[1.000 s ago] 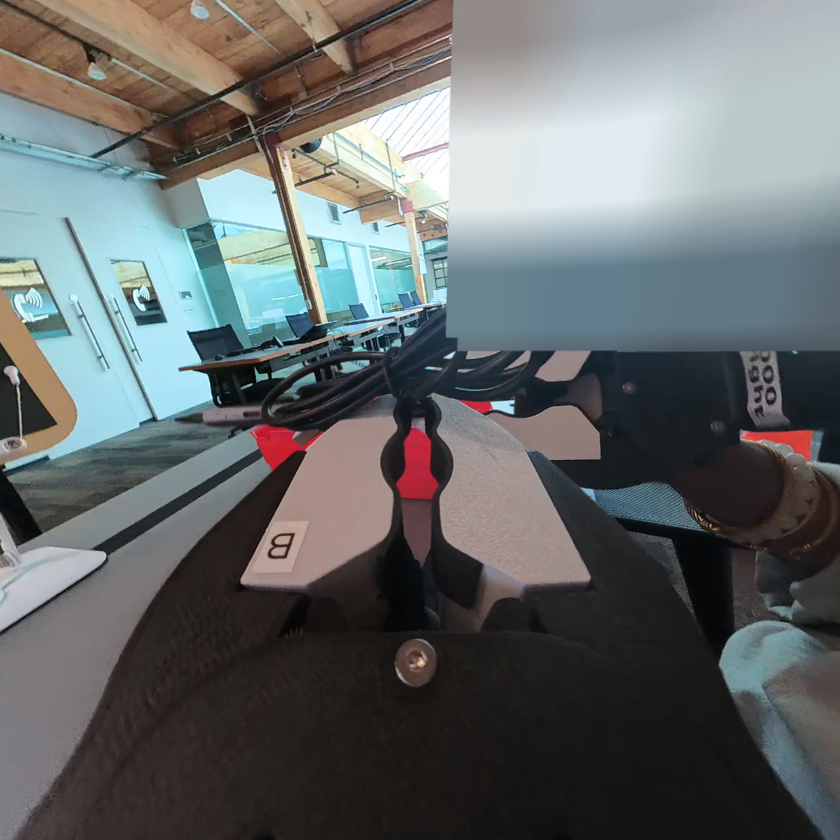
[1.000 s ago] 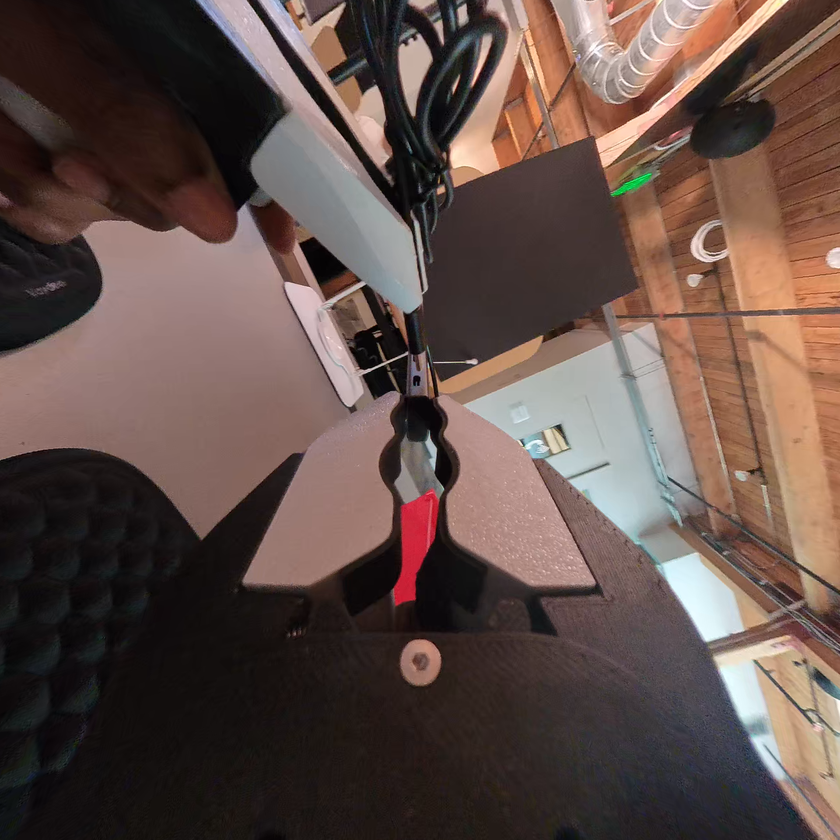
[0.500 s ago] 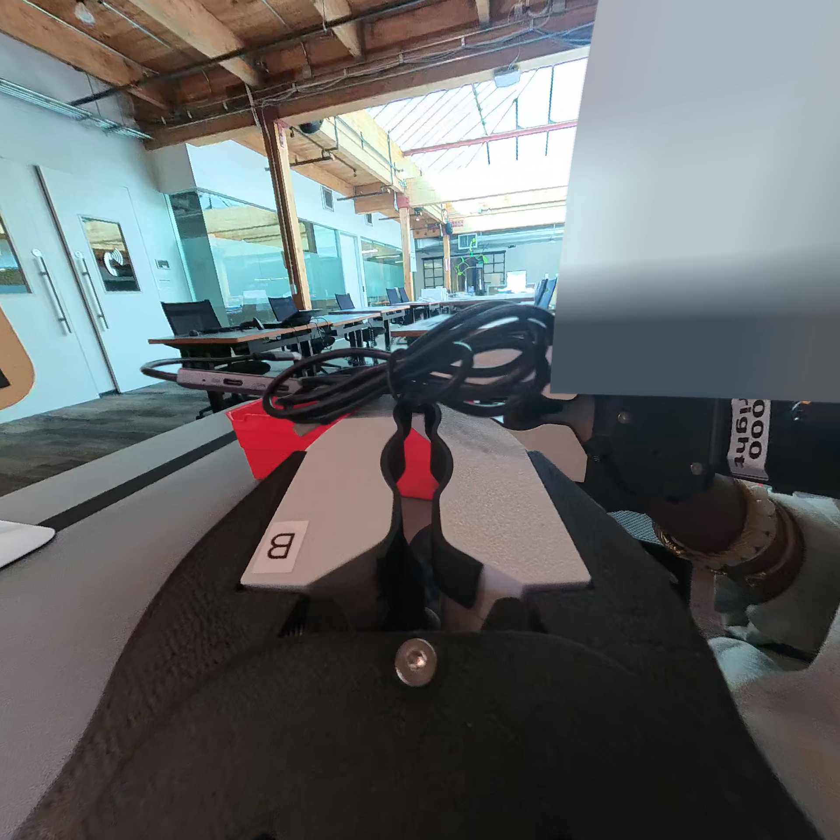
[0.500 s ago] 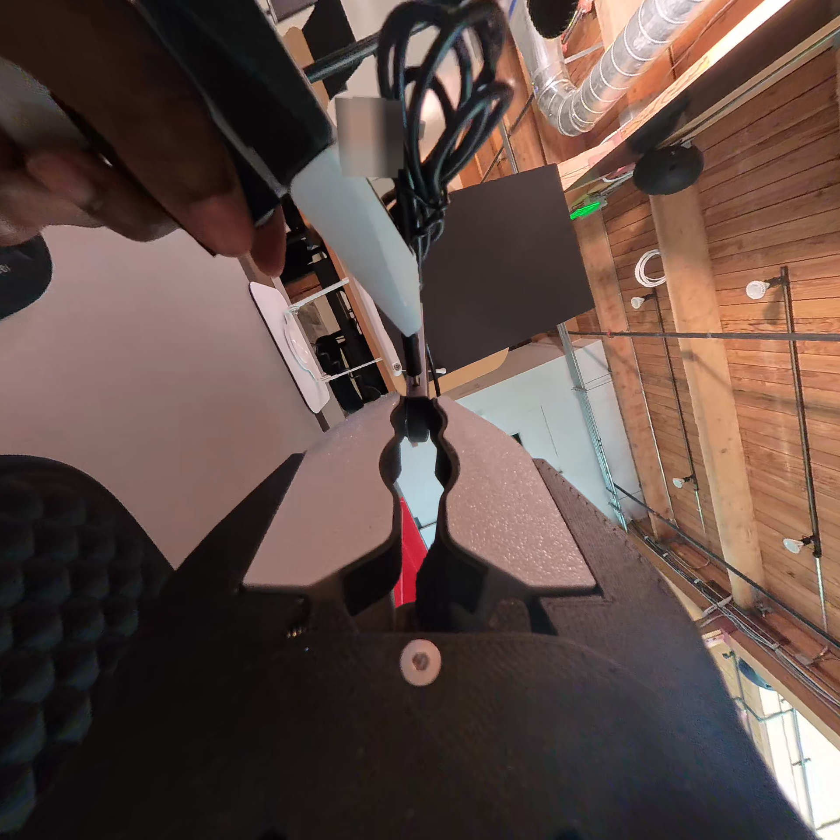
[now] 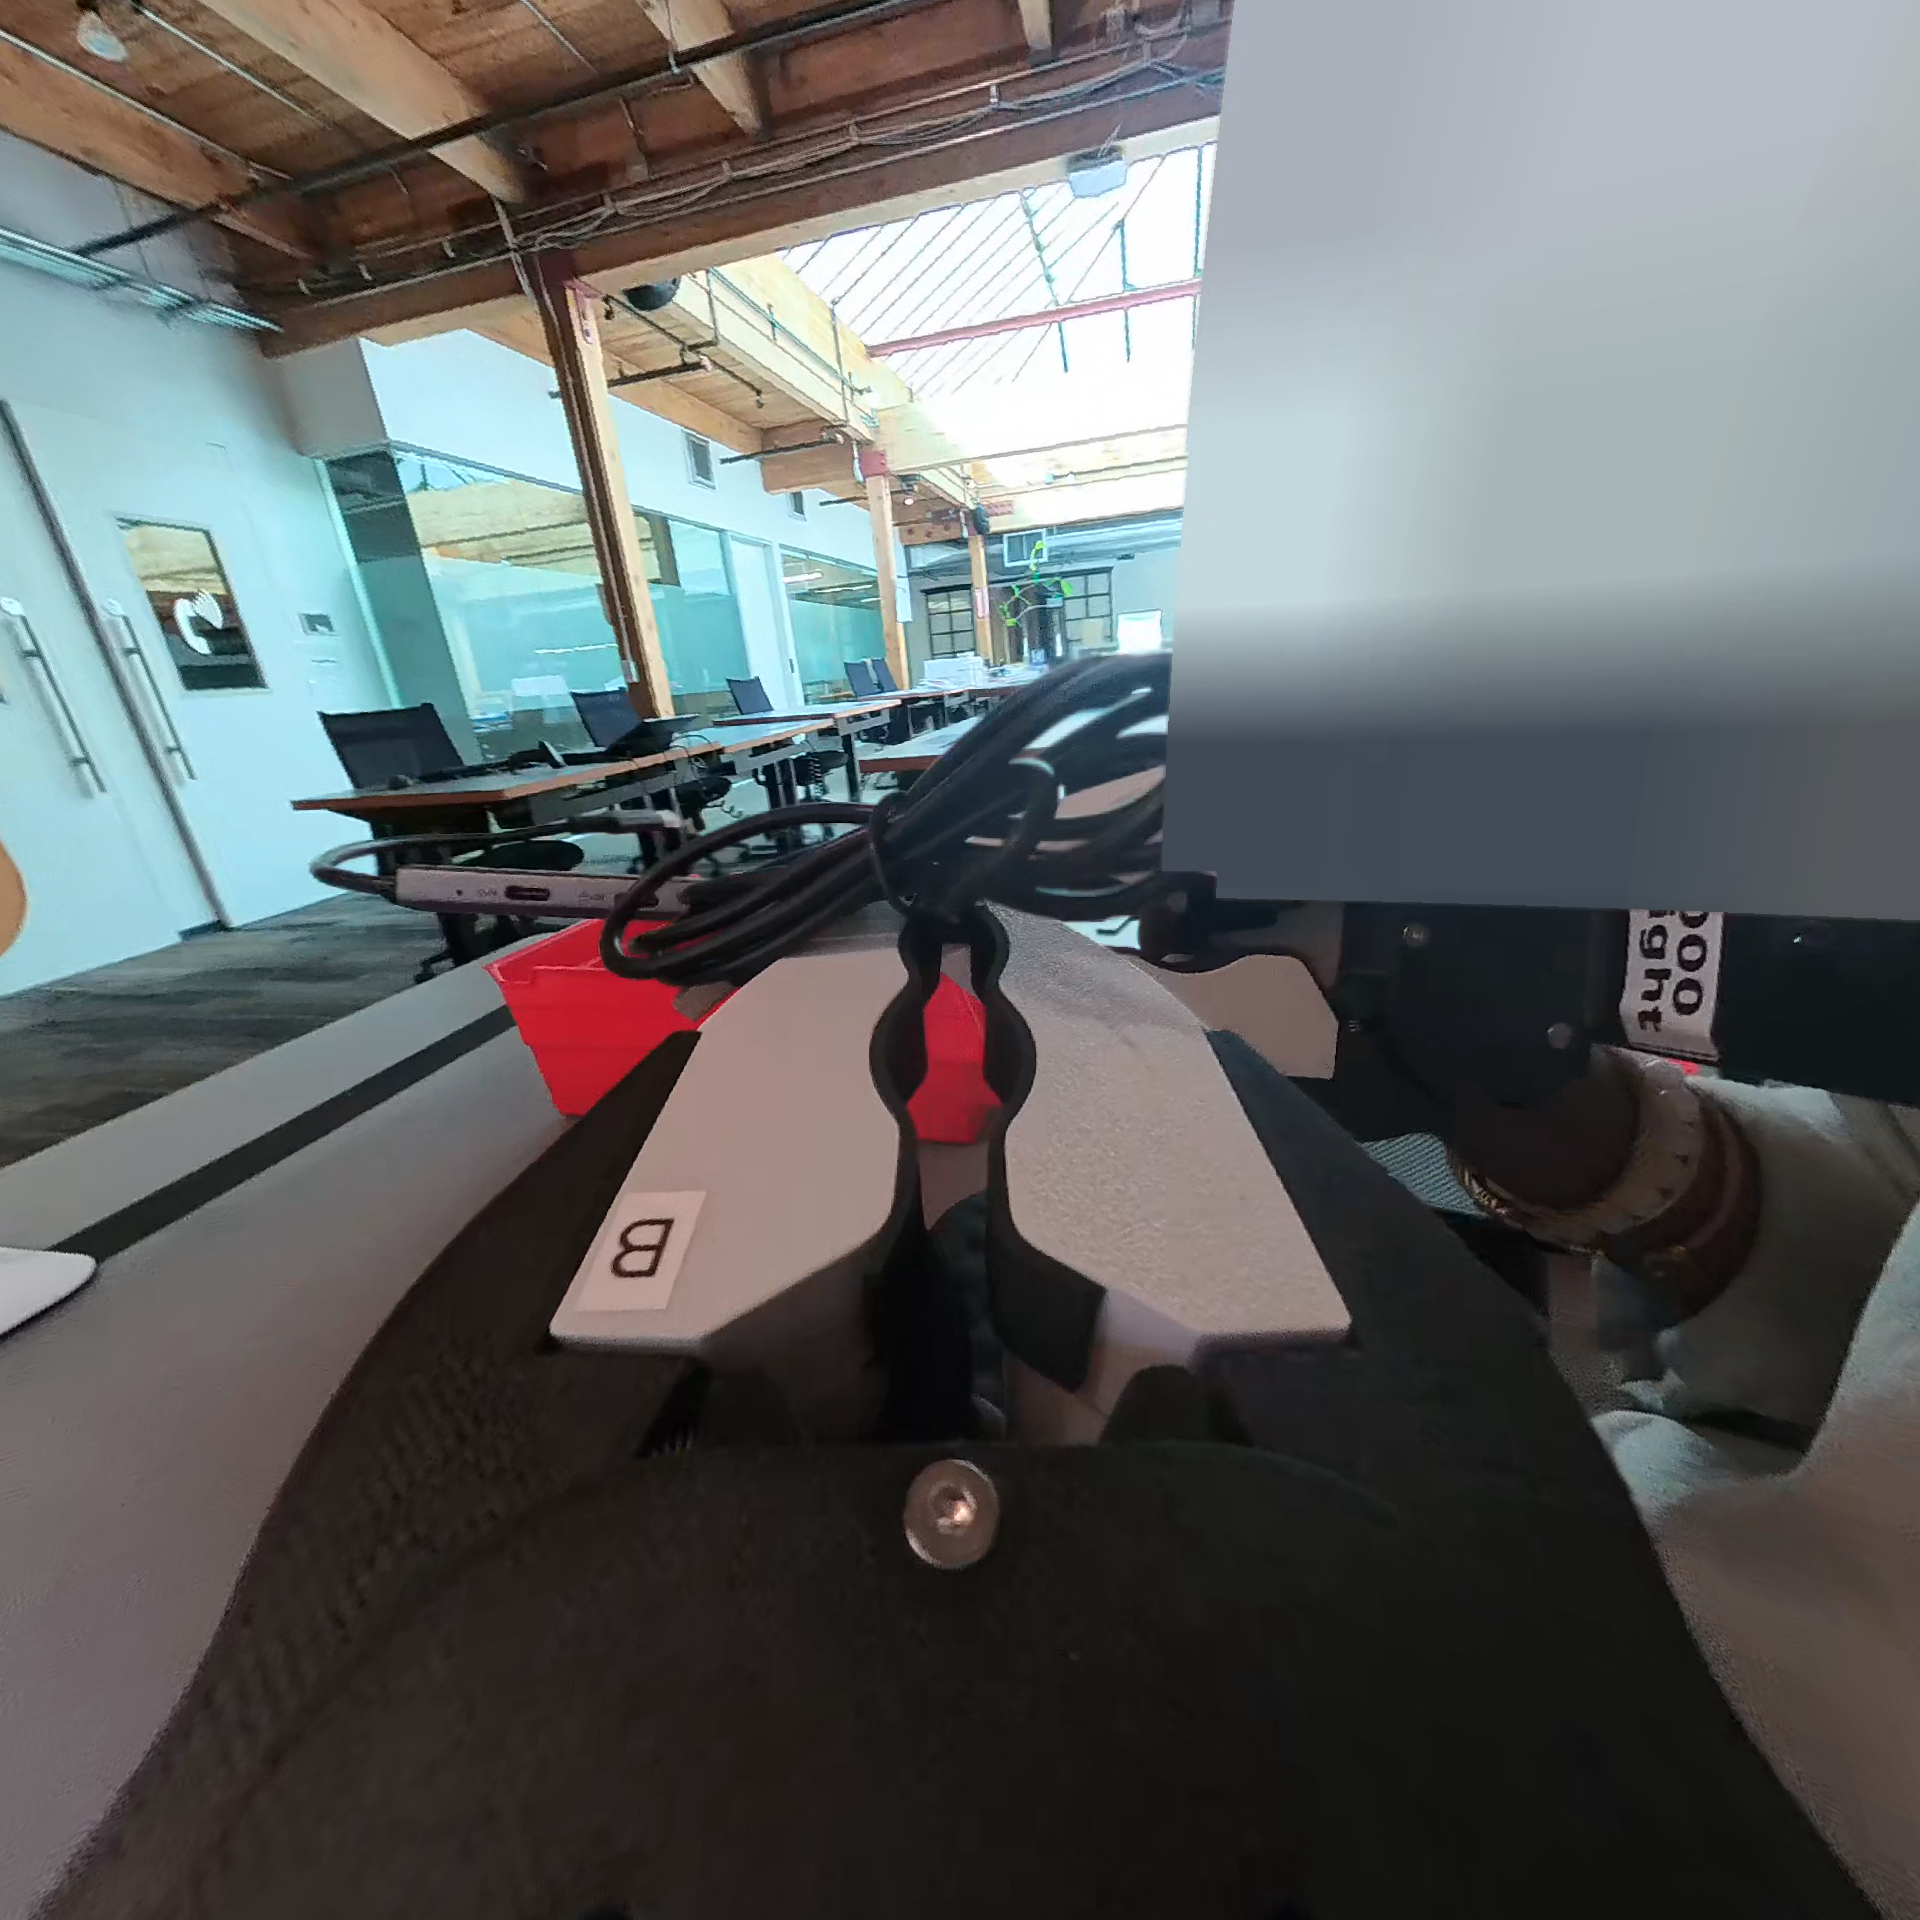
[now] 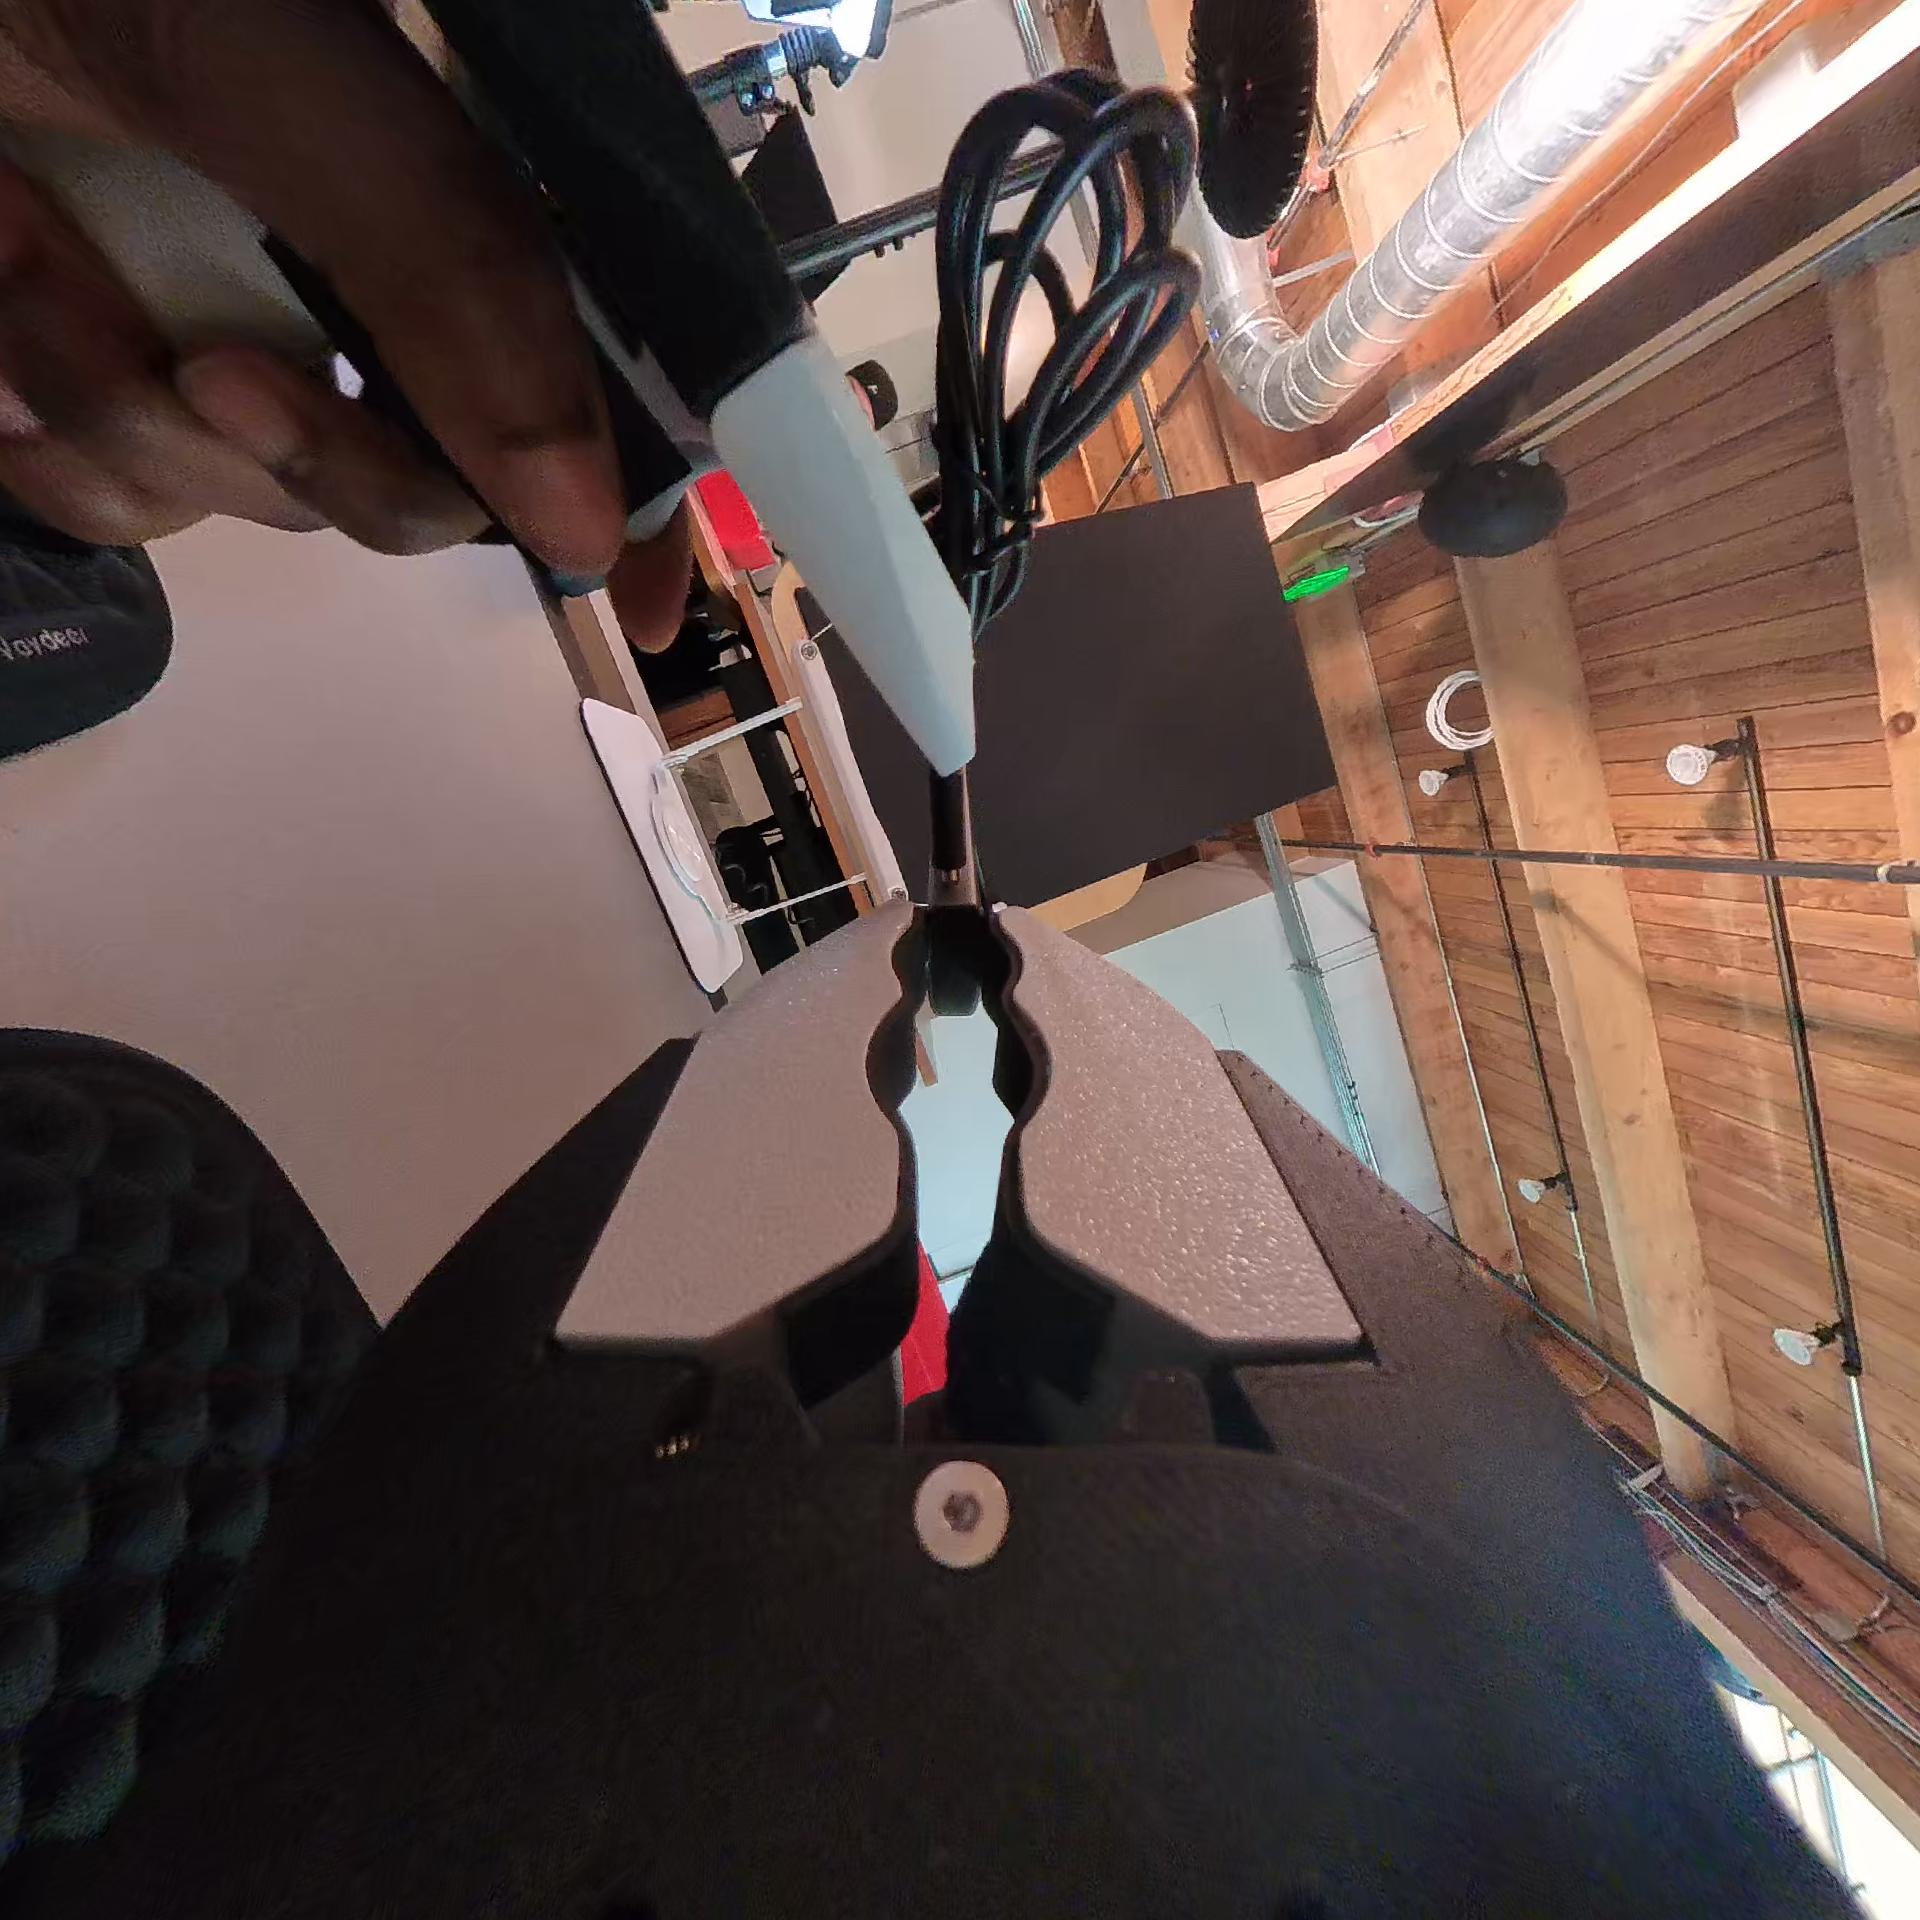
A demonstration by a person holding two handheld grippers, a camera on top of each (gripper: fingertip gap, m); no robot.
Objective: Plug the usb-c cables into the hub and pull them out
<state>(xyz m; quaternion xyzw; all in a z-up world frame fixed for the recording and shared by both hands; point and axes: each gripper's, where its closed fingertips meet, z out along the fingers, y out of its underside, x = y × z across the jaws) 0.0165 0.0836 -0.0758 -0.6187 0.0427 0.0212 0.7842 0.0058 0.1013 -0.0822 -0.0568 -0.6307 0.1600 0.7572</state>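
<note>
A coiled black usb-c cable (image 5: 894, 842) hangs from my left gripper (image 5: 951, 920), which is shut on the bundle at its tips. In the right wrist view the coil (image 6: 1039, 312) runs down past the left gripper's pale finger (image 6: 862, 582) to a black plug (image 6: 951, 966). My right gripper (image 6: 954, 920) is shut on that plug. The grey hub (image 5: 520, 891) with its own looped lead lies at the top of a red bin (image 5: 592, 1008), just left of and beyond the left gripper. The right gripper's finger (image 5: 1268, 1008) shows close on the right.
The grey table (image 5: 260, 1195) runs left and ahead, with a white stand base (image 5: 31, 1283) at its left edge. A person's hand (image 6: 312, 312) and sleeve (image 5: 1766, 1351) are close by. Desks and chairs (image 5: 499, 790) stand beyond the table. A black panel (image 6: 1132, 686) stands behind. My left and right fingertips are right by each other.
The left view has swung so the red bin and hub sit closer and more central. In the right view the left gripper has drawn back, baring more cable above the plug.
</note>
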